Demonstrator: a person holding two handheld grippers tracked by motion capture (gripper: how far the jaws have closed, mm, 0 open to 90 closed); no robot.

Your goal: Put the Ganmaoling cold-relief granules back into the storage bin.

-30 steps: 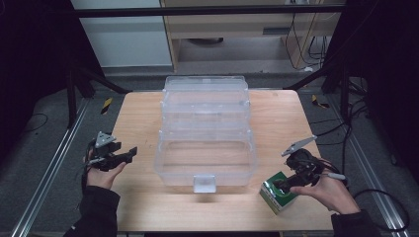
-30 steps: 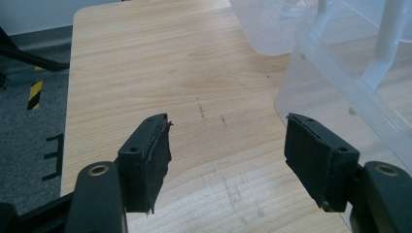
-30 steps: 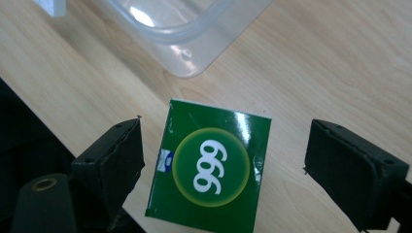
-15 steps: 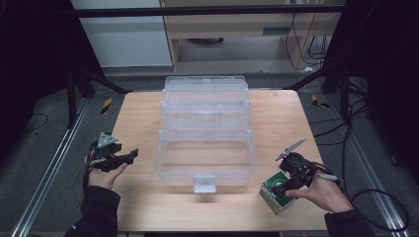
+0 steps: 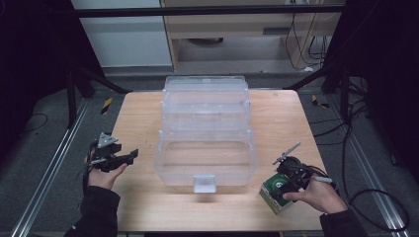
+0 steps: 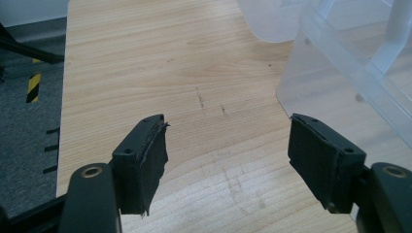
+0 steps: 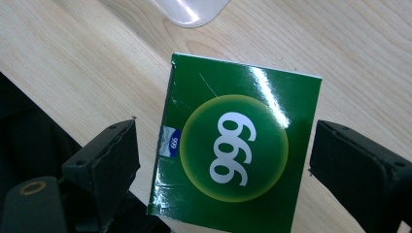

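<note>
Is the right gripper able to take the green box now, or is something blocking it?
Probably yes: the right gripper is open with one jaw on each side of the green box, and nothing lies between them.

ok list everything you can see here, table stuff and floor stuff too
storage box: 1, clear plastic, tiered, middle of the table, latch tab at its near side
small box: 1, green with a white 999 on a round emblem, near right part of the table, between the right gripper's open jaws
table: 1, light wood
hazard-striped pieces: 2, yellow and black, on the floor left and right of the table
cables: several, black, floor at right
left gripper: 1, black, open, over the table's left edge
right gripper: 1, black, open around the small box
</note>
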